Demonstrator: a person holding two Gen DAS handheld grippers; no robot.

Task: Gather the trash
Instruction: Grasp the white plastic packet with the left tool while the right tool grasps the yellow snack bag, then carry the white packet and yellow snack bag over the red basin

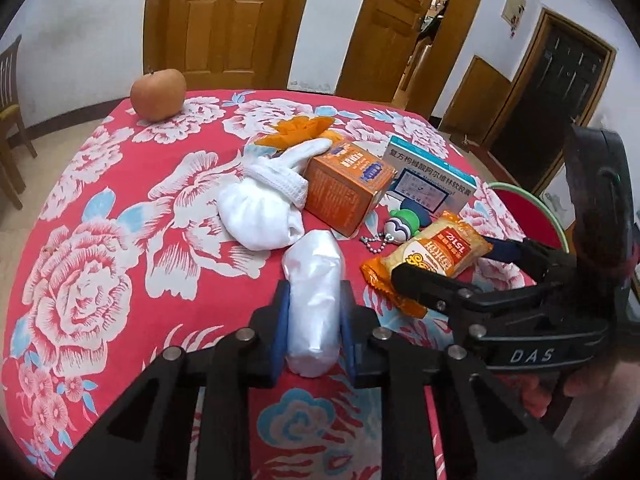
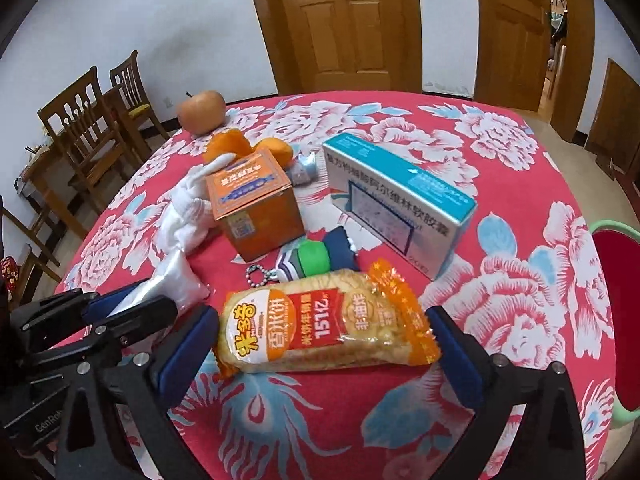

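Your L gripper (image 1: 312,312) is clamped on the bag roll (image 1: 314,300); R gripper (image 2: 324,344) gapes wide astride the snack pack (image 2: 324,324), ready to pinch it.

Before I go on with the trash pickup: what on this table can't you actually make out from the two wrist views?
- Keychain toy: partly behind the snack packet in both views; its shape is unclear.
- Small tube: hidden by the orange box in the left view, mostly hidden in the right.
- Green-rimmed red container: cut off at the right view's edge, blocked by the right gripper in the left; contents unseen.
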